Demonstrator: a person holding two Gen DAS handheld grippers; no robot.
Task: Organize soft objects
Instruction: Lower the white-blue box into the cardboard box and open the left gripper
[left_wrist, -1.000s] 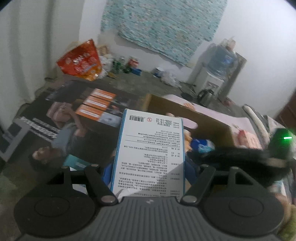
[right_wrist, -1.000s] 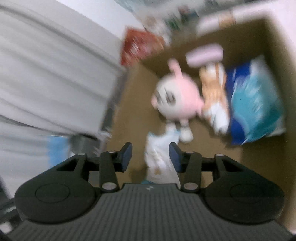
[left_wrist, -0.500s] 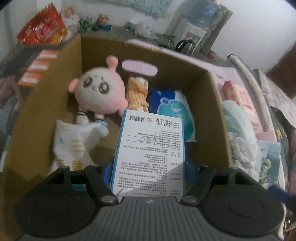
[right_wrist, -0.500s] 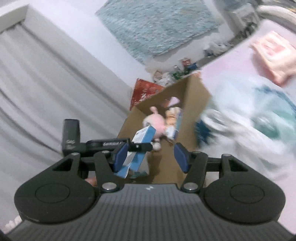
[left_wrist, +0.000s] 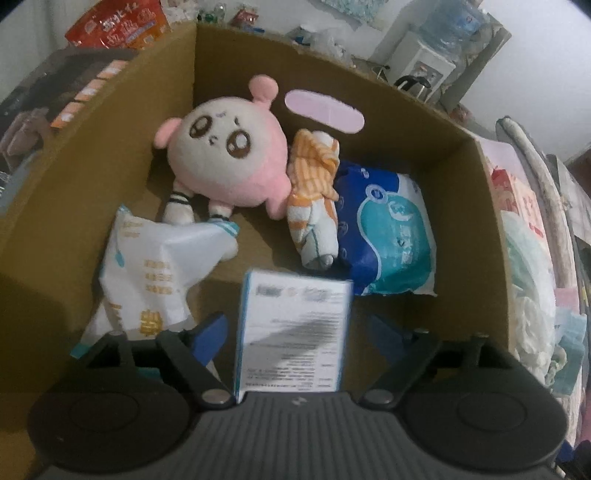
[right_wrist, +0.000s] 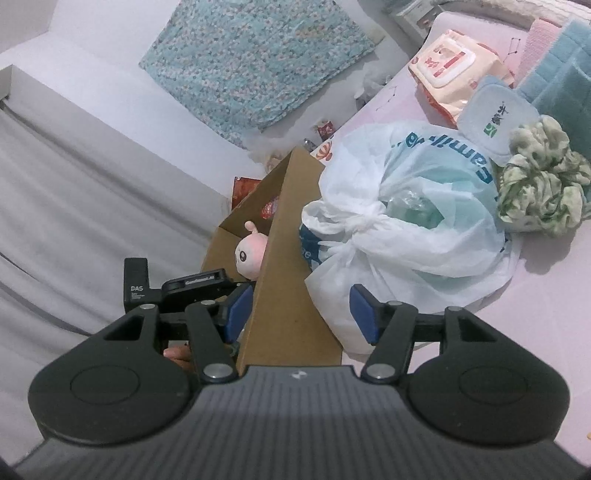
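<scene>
1. over the cardboard box (left_wrist: 476, 206), left gripper (left_wrist: 295, 328) is pointing steeply down into it. its jaws have just been opening; both blue pads are now standing clear of the white-and-blue carton (left_wrist: 291, 332), which is blurred between them, so it looks released and dropping.
2. carton is heading for the box's near edge, between the white tissue pack (left_wrist: 155, 273) at the near left and the blue tissue pack (left_wrist: 388, 236) toward the right wall.
3. pink plush (left_wrist: 225, 155) is lying at the far left of the box floor; striped cloth roll (left_wrist: 314, 199) is touching it on the right.
4. for a clean drop: keep jaws wide, hold steady, then lift straight up so the pads aren't dragging the carton or snagging the white pack's loose film.
5. right gripper (right_wrist: 301, 310) is sitting outside the box's right wall, jaws about half open and just been widening, gripping nothing; the box corner shows between them.
6. tied plastic bag (right_wrist: 406, 221) is lying just beyond the right gripper on the pink bedsheet (right_wrist: 535, 332), against the box wall. likely next pick: aim for the knot, since slack film slips.
</scene>
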